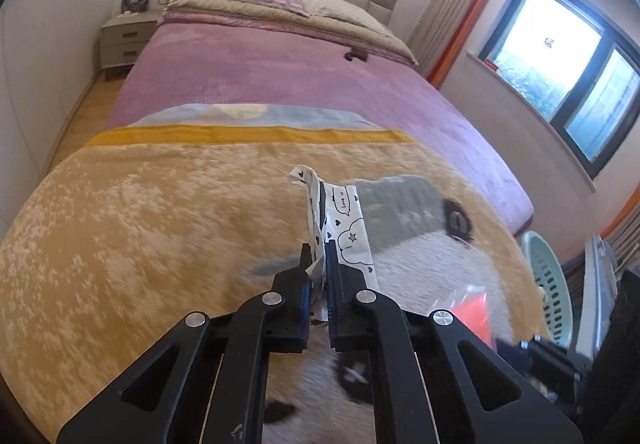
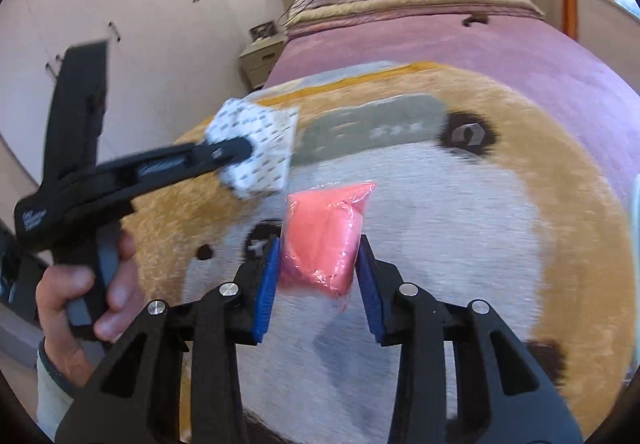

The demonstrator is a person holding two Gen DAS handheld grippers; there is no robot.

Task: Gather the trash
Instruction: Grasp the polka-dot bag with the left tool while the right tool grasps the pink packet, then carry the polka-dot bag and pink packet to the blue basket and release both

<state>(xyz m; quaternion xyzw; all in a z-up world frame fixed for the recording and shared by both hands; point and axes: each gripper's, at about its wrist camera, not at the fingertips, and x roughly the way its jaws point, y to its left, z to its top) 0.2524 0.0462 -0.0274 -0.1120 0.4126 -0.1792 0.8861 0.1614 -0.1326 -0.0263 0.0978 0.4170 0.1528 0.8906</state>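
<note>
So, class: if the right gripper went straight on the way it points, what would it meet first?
Probably the pink plastic-wrapped packet, lying between the right gripper's open jaws on the plush animal-face blanket; depth is unclear.

Only one text reads clearly: "love u" in a small hand-drawn speech bubble, printed in black on the white wrapper [image 1: 344, 232], center of left wrist view; rest of its print is hearts, stars & cloud shapes, no words. In right wrist view, pale script lettering sits on the black handle of the left gripper [image 2: 248, 150], lower left of frame, too blurred to read.
</note>
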